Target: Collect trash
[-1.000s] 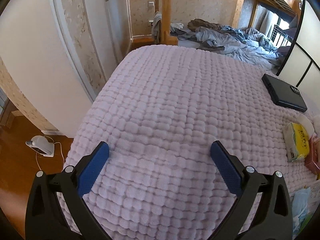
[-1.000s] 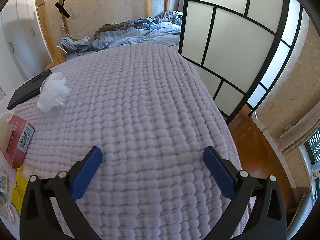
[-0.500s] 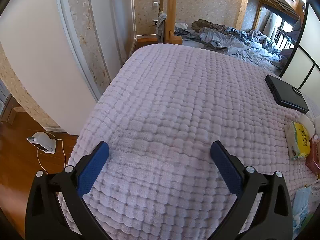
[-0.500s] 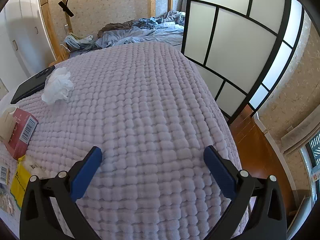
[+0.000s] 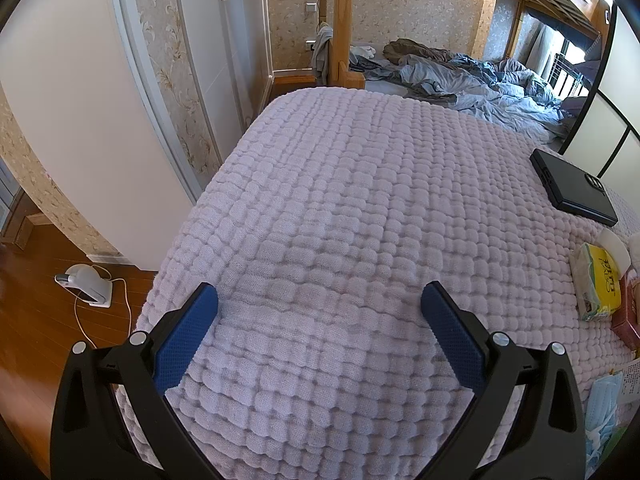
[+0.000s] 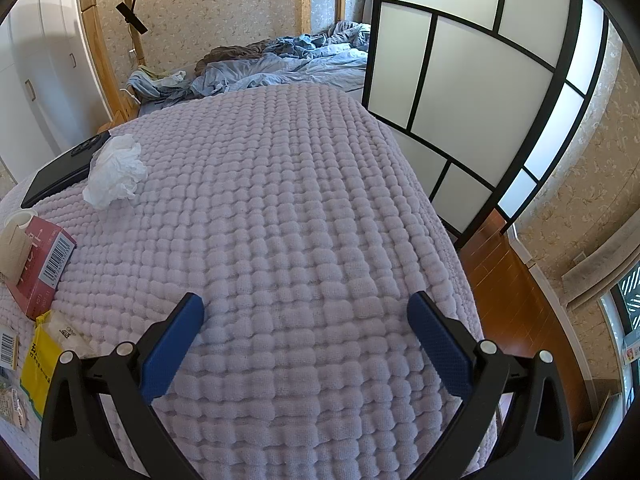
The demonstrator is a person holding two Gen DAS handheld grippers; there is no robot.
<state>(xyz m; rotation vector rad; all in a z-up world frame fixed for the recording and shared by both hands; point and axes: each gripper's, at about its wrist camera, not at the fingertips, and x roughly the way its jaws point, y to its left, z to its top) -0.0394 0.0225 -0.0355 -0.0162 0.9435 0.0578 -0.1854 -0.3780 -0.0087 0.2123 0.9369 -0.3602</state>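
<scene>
Left wrist view: the left gripper (image 5: 319, 303) is held over the quilted bed (image 5: 360, 200) with its jaws spread wide and nothing between them, and only bare quilt lies ahead of them. The trash is seen well off to the right of these jaws: a tissue pack (image 5: 598, 282) in yellow and clear wrap, a red box (image 5: 628, 312) just beyond it, a blue mask (image 5: 606, 412) at the lower right edge, and a black phone (image 5: 574, 186) farther ahead, which is judged not to be trash. In the right wrist view the right gripper (image 6: 304, 318) is likewise wide open and empty, with the litter lying to the left of its jaws: a crumpled tissue (image 6: 116, 172) far ahead and left, touching the phone, then the red box with a paper cup (image 6: 18, 220) beside it, and the yellow pack nearest the left jaw. The step in hand is judged to be the approach, with nothing yet collected. A swing of either gripper toward the cluster is called for next, with the jaws lowered around one piece; the soft tissue would need a deep, gentle close. Black characters are printed on the yellow pack and white ones on the red box, but none can be read; a barcode is seen on the box end. No trash bin is in view.
</scene>
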